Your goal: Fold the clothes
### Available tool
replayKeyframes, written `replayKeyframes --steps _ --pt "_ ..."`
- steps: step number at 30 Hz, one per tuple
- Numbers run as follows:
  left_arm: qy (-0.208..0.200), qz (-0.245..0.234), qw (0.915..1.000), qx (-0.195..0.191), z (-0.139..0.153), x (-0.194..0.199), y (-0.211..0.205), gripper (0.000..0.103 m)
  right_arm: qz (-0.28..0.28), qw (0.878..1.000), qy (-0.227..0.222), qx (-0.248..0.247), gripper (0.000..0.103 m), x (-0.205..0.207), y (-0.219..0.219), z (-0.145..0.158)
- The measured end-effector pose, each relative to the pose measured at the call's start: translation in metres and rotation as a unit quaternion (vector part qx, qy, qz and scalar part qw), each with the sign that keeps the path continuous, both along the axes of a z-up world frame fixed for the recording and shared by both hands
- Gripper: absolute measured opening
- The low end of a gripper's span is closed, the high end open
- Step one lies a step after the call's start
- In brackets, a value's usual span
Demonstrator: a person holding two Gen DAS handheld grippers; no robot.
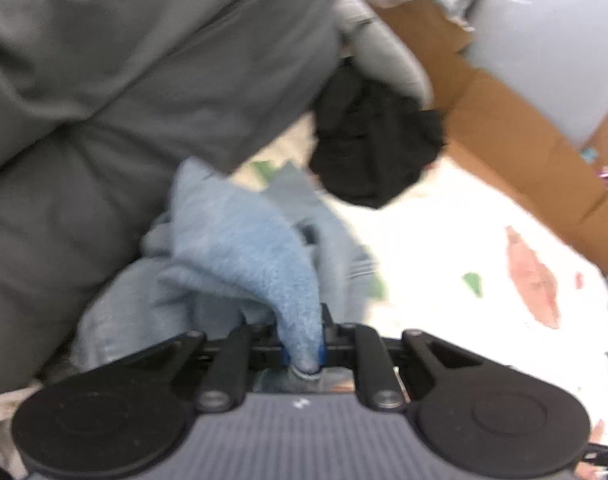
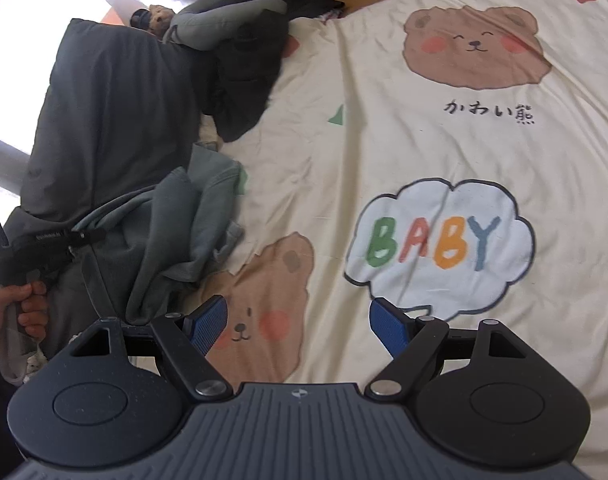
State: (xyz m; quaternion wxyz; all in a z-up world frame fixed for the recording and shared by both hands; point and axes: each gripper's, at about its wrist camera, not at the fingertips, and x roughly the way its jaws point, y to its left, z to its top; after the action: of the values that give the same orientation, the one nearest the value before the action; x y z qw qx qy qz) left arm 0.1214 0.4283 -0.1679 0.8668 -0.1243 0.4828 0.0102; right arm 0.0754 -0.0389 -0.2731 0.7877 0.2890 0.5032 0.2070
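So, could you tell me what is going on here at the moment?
A person is sorting clothes on a cartoon bear bedsheet. The left gripper is shut on a fold of the light blue garment, beside a dark grey pile. The right gripper hangs open over the bare sheet, holding nothing.

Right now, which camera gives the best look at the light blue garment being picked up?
The left wrist view: the light blue garment fills its centre, a fold pinched in the left hand-held gripper. The right wrist view shows it crumpled at the bedsheet's left edge, darker, the pinch hidden.
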Motion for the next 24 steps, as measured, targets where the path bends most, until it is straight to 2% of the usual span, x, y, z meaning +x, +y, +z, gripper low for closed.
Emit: replayKeyframes --steps 4,7,8,11,18,24 --pt "-0.015 -0.043 0.9988 -0.02 0.02 0.011 -0.033 0.012 0.007 1.0 -0.013 0.017 0.081 0.004 0.008 0.01" --pt "-0.008 -0.093 0.9954 -0.018 0.027 0.022 -0.062 0.012 0.015 0.999 -0.027 0.031 0.081 0.01 0.016 0.019" --pt "-0.009 -0.115 0.9932 -0.013 0.029 0.023 -0.073 0.012 0.017 0.999 -0.032 0.035 0.081 0.012 0.019 0.023" --pt "-0.013 -0.161 0.9864 -0.03 0.034 0.021 -0.099 0.012 0.024 0.998 -0.042 0.051 0.081 0.018 0.029 0.031" --pt "-0.022 -0.227 0.9706 -0.077 0.047 0.027 -0.15 0.012 0.069 0.991 -0.085 0.082 0.082 0.022 0.06 0.062" --pt "-0.035 -0.282 0.9529 -0.105 0.054 0.04 -0.187 0.012 0.067 0.989 -0.108 0.072 0.086 0.027 0.071 0.082"
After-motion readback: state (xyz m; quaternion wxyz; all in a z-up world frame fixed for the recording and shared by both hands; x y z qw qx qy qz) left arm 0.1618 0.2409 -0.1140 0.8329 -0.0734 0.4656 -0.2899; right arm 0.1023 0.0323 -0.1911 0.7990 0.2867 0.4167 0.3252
